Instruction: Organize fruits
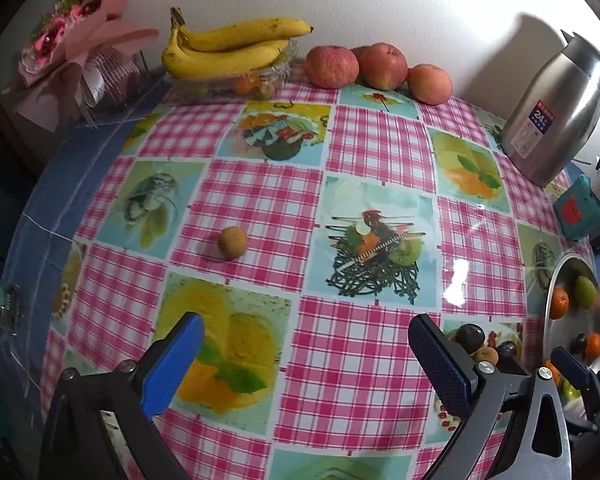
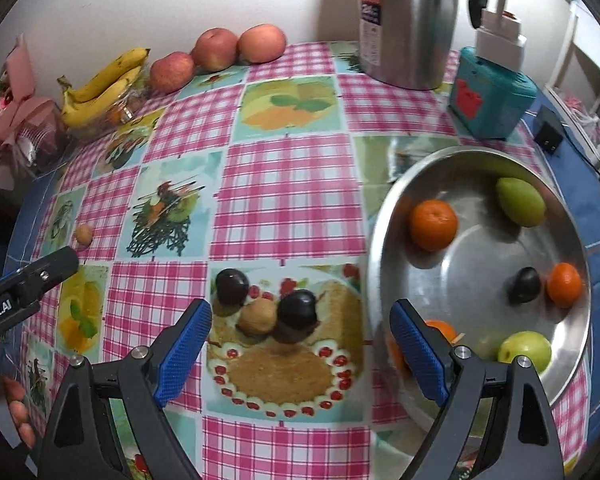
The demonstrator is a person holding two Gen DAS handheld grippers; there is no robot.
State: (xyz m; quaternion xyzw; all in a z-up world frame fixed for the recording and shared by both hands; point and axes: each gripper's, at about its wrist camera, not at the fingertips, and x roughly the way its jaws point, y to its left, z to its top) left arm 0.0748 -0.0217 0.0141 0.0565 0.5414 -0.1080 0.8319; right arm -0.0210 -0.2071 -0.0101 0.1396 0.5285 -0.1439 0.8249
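Note:
My left gripper [image 1: 304,344] is open and empty above the checked tablecloth; a small tan round fruit [image 1: 233,242] lies ahead of it, left of centre. My right gripper [image 2: 300,332] is open and empty, just short of two dark plums [image 2: 231,287] [image 2: 298,309] and a tan fruit [image 2: 258,316] between them. To its right a steel bowl [image 2: 400,264] holds oranges [image 2: 434,225], green fruits [image 2: 521,201] and a dark plum [image 2: 525,285]. The bowl also shows in the left wrist view [image 1: 550,300].
Bananas [image 1: 228,46] on a clear container and three apples [image 1: 331,66] stand along the far wall. A steel jug [image 1: 556,108], a teal box [image 1: 580,212] and a wrapped bouquet [image 1: 64,52] ring the table. The left gripper's arm [image 2: 28,280] shows at the left in the right wrist view.

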